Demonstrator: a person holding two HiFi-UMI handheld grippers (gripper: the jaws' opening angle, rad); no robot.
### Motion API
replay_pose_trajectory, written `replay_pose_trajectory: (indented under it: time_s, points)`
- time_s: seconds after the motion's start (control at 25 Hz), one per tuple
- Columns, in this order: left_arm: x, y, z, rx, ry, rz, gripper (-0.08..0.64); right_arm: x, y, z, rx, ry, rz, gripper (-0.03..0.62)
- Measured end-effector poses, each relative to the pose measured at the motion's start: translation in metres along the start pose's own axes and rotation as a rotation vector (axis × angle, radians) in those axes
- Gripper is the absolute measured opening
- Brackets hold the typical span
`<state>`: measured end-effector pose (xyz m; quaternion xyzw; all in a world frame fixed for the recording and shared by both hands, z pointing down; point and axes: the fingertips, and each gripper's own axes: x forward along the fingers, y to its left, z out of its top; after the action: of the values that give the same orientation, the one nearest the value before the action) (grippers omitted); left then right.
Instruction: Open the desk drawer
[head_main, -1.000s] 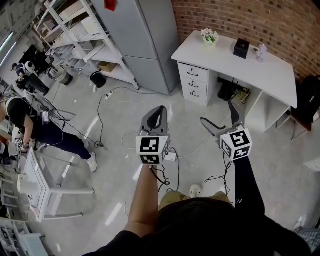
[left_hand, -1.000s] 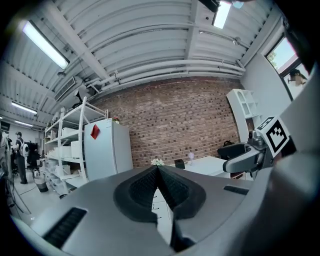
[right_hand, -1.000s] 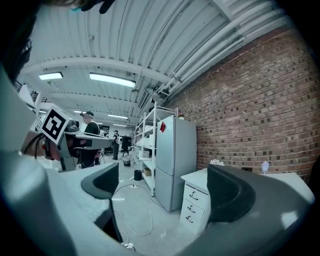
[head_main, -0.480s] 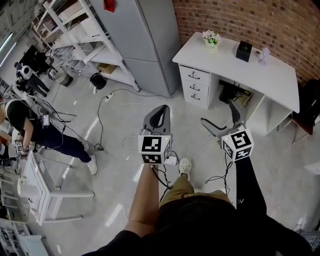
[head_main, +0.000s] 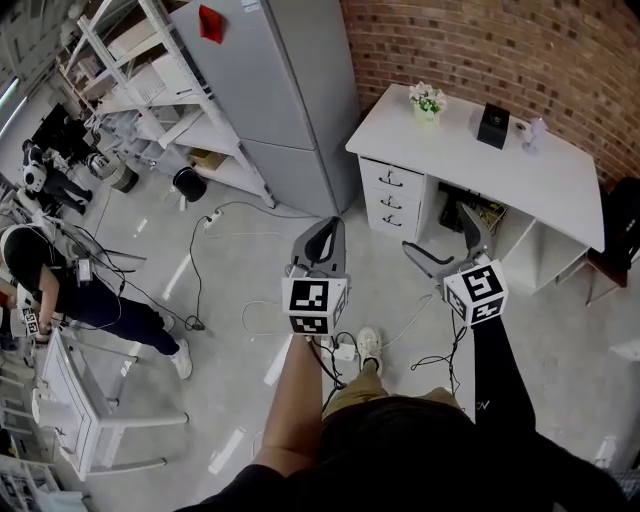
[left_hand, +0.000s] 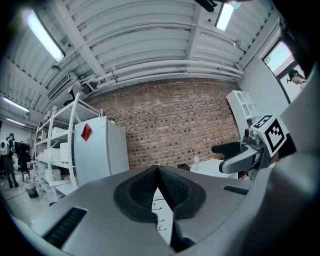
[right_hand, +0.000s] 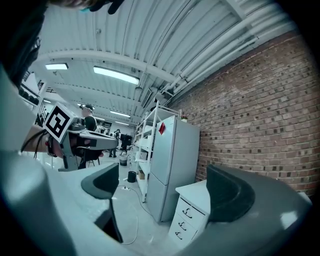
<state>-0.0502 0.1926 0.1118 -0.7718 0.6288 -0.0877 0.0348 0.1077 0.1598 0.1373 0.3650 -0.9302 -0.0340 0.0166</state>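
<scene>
- The desk drawer (head_main: 390, 178) is the top one of three stacked drawers in a white pedestal, under the end of the white desk (head_main: 500, 160) nearest the grey refrigerator (head_main: 270, 90); all three fronts are seen flush and shut.
- In the head view, the drawers are found beyond the two grippers and between them, well apart from both; nothing is touched by either.
- The right gripper (head_main: 435, 225) is held over the floor in front of the desk, its jaws spread wide with nothing between them.
- In the right gripper view, the drawer stack (right_hand: 191, 216) is framed low in the gap of the right gripper (right_hand: 167, 190), closer to the right-hand jaw.
- The left gripper (head_main: 325, 228) is held farther from the desk, and its jaws are pressed together on nothing.
- In the left gripper view, the drawer handles (left_hand: 161, 220) are glimpsed just below the meeting point of the left gripper (left_hand: 157, 170).
- A potted plant (head_main: 427, 100) and a black box (head_main: 492, 125) are set on the desk top, against the brick wall (head_main: 480, 40).
- Cables (head_main: 215, 215) are strewn across the floor.
</scene>
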Motion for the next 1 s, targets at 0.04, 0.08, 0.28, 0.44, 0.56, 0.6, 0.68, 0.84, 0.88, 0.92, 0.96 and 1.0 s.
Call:
replay_pose_trajectory:
  time_s: [0.04,0.08,0.28,0.44,0.56,0.6,0.68,0.84,0.88,0.92,0.96,1.0]
  points:
    - [0.010,0.007,0.002,0.000,-0.006,-0.006,0.008,0.012,-0.004,0.002,0.000,-0.002,-0.006,0.543]
    - [0.020,0.015,0.003,-0.001,-0.008,-0.010,0.008,0.023,-0.007,0.003,0.000,-0.002,-0.010,0.543]
    - [0.071,0.050,0.005,-0.007,0.001,-0.035,0.008,0.073,-0.029,0.001,-0.016,0.024,-0.031,0.543]
    - [0.107,0.069,0.004,-0.006,0.000,-0.057,0.008,0.109,-0.047,-0.001,-0.004,0.025,-0.059,0.543]
    - [0.131,0.083,0.000,-0.009,0.008,-0.074,0.008,0.134,-0.053,-0.006,0.009,0.038,-0.058,0.543]
    - [0.139,0.088,-0.001,-0.008,0.012,-0.080,0.008,0.141,-0.056,-0.008,0.011,0.044,-0.060,0.543]
    - [0.155,0.097,-0.004,-0.009,0.016,-0.089,0.008,0.156,-0.063,-0.012,0.010,0.053,-0.065,0.543]
    - [0.187,0.114,-0.010,-0.013,0.016,-0.106,0.008,0.187,-0.077,-0.020,0.030,0.061,-0.073,0.543]
    - [0.194,0.117,-0.013,-0.013,0.016,-0.113,0.008,0.194,-0.079,-0.024,0.036,0.063,-0.076,0.543]
    - [0.202,0.120,-0.016,-0.012,0.016,-0.121,0.008,0.200,-0.082,-0.027,0.044,0.063,-0.079,0.543]
    - [0.208,0.122,-0.019,-0.012,0.016,-0.129,0.008,0.207,-0.084,-0.030,0.054,0.061,-0.082,0.543]
    - [0.215,0.124,-0.021,-0.013,0.015,-0.137,0.008,0.212,-0.086,-0.032,0.063,0.061,-0.084,0.543]
